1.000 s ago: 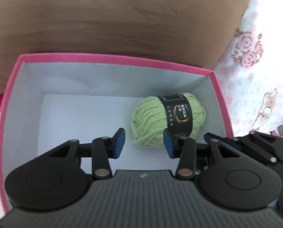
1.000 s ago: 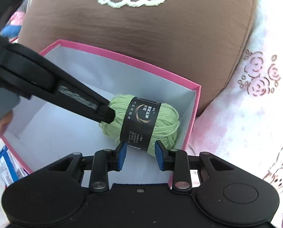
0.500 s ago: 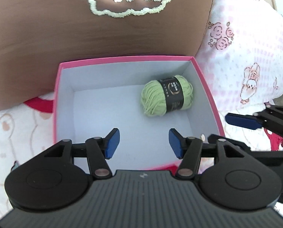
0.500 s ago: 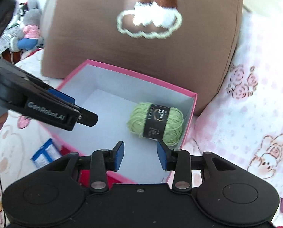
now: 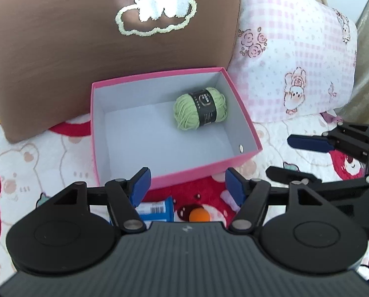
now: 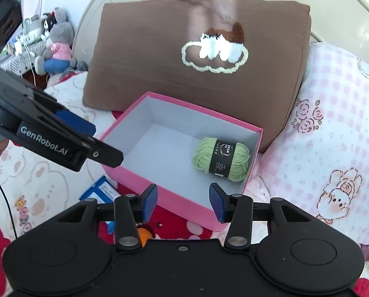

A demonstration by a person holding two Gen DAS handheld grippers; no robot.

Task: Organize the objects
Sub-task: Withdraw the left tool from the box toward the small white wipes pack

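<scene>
A green yarn ball [image 5: 200, 108] with a black label lies in the far right corner of a pink box [image 5: 191, 173] with a white inside; the right wrist view shows the yarn ball [image 6: 221, 159] in the box [image 6: 169, 193] too. My left gripper [image 5: 187, 188] hovers above the box's near wall, its jaws opening with nothing between them. My right gripper [image 6: 183, 202] hangs over the near right corner, jaws also opening and empty. Below the left gripper lie a blue packet [image 5: 157, 208] and an orange ball [image 5: 199, 214] on the blanket.
A brown cushion [image 6: 199, 57] with a stitched cloud leans behind the box. A pink checked pillow [image 5: 291, 57] lies to the right. A bear-print blanket [image 5: 35, 158] covers the bed. A plush toy [image 6: 56, 49] sits far left. The blue packet [image 6: 100, 190] lies left of the box.
Both grippers have pulled back and up out of the box and their jaws have widened. The yarn ball stays in the box's far right corner.
</scene>
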